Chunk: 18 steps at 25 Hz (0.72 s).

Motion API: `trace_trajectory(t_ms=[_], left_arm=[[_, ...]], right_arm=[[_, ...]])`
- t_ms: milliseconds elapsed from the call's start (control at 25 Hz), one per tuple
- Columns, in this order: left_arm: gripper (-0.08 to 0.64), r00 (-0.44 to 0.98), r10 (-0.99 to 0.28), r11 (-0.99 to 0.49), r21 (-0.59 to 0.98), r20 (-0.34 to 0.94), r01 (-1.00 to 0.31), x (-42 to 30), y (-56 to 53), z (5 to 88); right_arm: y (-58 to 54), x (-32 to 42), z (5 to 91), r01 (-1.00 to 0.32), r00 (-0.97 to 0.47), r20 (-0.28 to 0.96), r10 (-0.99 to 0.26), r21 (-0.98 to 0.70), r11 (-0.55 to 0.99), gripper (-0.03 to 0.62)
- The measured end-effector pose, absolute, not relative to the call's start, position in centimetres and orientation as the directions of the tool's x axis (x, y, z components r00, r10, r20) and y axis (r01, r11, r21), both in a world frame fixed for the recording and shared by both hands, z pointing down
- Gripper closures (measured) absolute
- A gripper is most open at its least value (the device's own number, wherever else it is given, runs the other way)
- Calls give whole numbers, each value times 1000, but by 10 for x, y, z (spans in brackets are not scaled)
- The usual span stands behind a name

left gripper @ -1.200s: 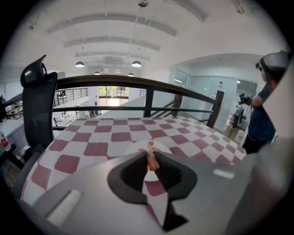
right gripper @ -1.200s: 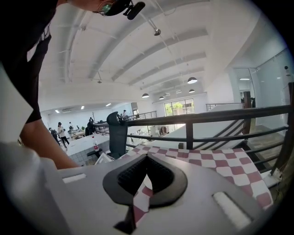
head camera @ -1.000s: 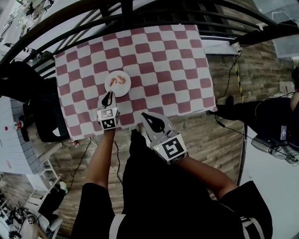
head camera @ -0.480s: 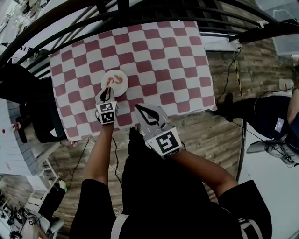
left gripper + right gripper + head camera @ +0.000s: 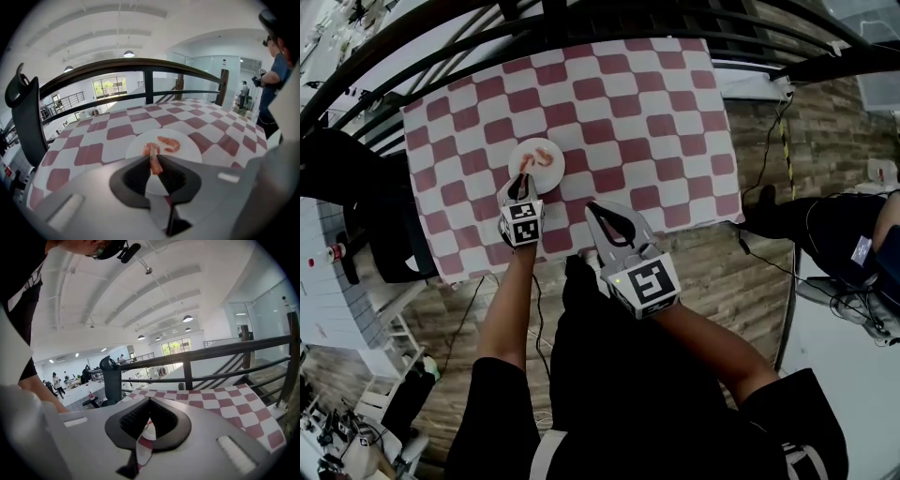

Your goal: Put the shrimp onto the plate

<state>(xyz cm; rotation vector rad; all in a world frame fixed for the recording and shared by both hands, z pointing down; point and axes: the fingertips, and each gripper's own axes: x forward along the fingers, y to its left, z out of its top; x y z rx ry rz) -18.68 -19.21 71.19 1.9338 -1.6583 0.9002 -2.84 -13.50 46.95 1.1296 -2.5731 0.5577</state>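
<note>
The left tool [image 5: 153, 160] is pinching a shrimp [image 5: 154, 163], jaws nearly together on its body. The shrimp is lying lengthwise along the jaws, 6 to 12 o'clock, and hanging over the near rim of the plate [image 5: 190, 146]. A second shrimp [image 5: 169, 144] is resting on the plate at 1 o'clock from it. The right tool [image 5: 598, 212], closed and empty, is sitting farther off at the plate's 4 o'clock, over the checked worktop [image 5: 628, 122]. No readable writing is showing.
</note>
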Motion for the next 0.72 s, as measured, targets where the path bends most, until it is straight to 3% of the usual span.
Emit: trace_trajectory(t_ms=[280, 400, 720], left_arm=[[512, 73, -668, -239, -120, 740, -964, -179, -189, 725], [457, 92, -655, -254, -104, 750, -962, -178, -188, 728], [393, 138, -638, -282, -63, 757, -957, -174, -184, 731]], right_arm=[[-135, -25, 481, -753, -650, 418, -635, -239, 613, 595], [-128, -23, 490, -750, -650, 438, -621, -239, 617, 596], [-111, -15, 505, -744, -652, 477, -589, -253, 618, 596]])
